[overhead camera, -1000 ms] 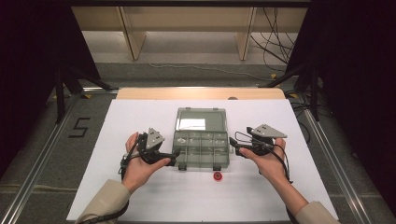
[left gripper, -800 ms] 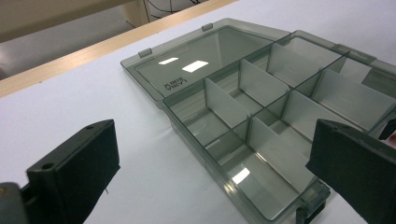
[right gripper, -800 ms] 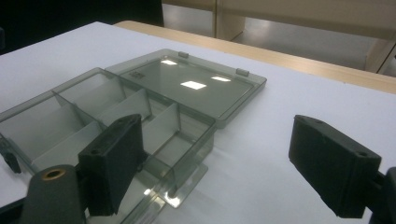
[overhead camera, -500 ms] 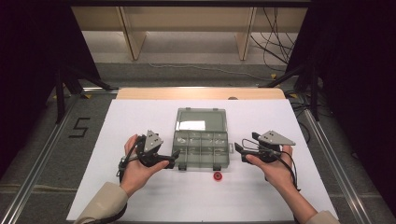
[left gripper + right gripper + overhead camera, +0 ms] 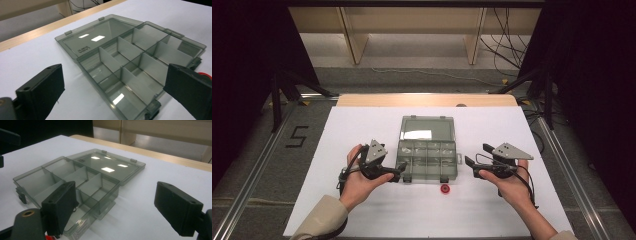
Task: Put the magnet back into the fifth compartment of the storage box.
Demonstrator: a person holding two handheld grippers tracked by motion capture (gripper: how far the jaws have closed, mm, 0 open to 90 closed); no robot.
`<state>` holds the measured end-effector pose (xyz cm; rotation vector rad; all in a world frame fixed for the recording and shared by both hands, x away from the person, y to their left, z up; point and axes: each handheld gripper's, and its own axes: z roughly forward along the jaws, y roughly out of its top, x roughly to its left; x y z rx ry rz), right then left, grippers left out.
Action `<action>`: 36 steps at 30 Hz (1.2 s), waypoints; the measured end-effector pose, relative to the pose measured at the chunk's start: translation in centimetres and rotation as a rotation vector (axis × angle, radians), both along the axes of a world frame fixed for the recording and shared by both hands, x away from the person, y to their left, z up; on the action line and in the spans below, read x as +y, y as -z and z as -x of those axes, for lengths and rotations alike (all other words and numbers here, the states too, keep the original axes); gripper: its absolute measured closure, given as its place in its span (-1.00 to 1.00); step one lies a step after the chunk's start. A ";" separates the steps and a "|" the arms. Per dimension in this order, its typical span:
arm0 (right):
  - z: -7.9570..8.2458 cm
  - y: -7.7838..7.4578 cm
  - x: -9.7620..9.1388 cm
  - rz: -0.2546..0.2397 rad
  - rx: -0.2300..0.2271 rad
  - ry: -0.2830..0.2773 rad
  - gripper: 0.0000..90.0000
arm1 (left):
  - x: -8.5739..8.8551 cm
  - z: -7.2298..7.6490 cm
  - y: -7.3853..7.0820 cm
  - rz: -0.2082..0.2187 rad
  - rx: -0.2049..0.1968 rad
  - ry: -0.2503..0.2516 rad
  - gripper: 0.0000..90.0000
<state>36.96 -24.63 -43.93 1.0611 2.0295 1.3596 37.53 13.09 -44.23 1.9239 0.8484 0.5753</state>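
A smoky clear compartment box [image 5: 427, 159] lies open mid-table, its lid [image 5: 427, 128] flat behind it and its several compartments bare. A small red piece [image 5: 444, 189] rests on the white surface just in front of the box. My left gripper [image 5: 399, 171] sits at the box's front left corner, jaws wide apart and holding nothing. In the left gripper view the left gripper [image 5: 115, 75] frames the box [image 5: 130, 65], with the red piece [image 5: 203, 74] at the right edge. My right gripper [image 5: 476, 154] stands open a little right of the box [image 5: 70, 182], also with nothing in it.
A white sheet [image 5: 362, 125] covers the table, backed by a wooden strip [image 5: 427, 100]. Metal rails [image 5: 562, 165] run along both sides, and a "5" mark [image 5: 296, 136] is on the floor at left. Cables and dark stands lie beyond the far edge.
My right gripper has drawn back to the right, away from the box's right side. The left gripper and the box have stayed put.
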 end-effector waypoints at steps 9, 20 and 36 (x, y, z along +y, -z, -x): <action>1.7 -0.5 -1.0 -0.035 -0.043 -0.009 -0.58 | -2.4 1.8 -0.7 -0.051 0.021 0.090 -0.95; 3.5 -0.4 -1.8 -0.046 -0.055 -0.005 -0.58 | -7.3 4.0 0.5 -0.172 0.131 0.256 -0.85; 5.3 -0.7 -2.1 -0.082 -0.062 -0.046 -0.58 | -13.0 4.3 2.8 -0.322 0.215 0.378 -0.71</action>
